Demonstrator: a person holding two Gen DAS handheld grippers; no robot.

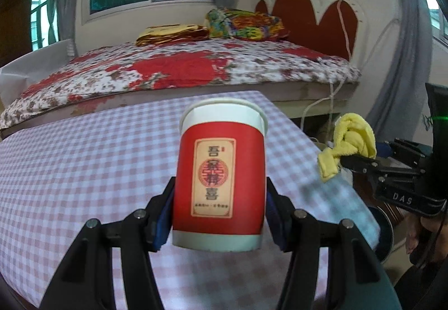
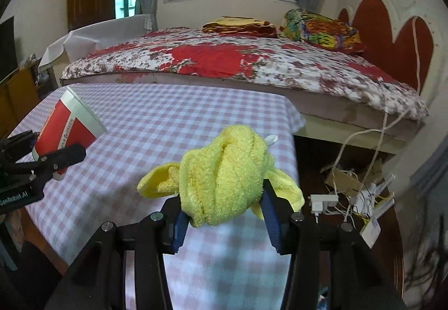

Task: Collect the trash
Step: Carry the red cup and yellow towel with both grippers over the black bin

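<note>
A red paper cup [image 1: 219,175] with a white rim and a beige label stands upright between the blue pads of my left gripper [image 1: 219,206], which is shut on it above the checked table [image 1: 84,158]. My right gripper [image 2: 224,212] is shut on a crumpled yellow cloth [image 2: 224,172], lifted over the table's right side. From the left wrist, the yellow cloth [image 1: 350,142] hangs at the right gripper's [image 1: 343,161] tips on the right. From the right wrist, the red cup [image 2: 67,128] appears tilted at the left in the left gripper [image 2: 60,160].
A bed [image 1: 182,69] with a red floral cover and folded blankets [image 1: 243,24] lies just behind the table. Cables, a power strip [image 2: 323,202] and white boxes lie on the floor right of the table [image 2: 168,119]. A wooden cabinet [image 2: 19,94] stands at the far left.
</note>
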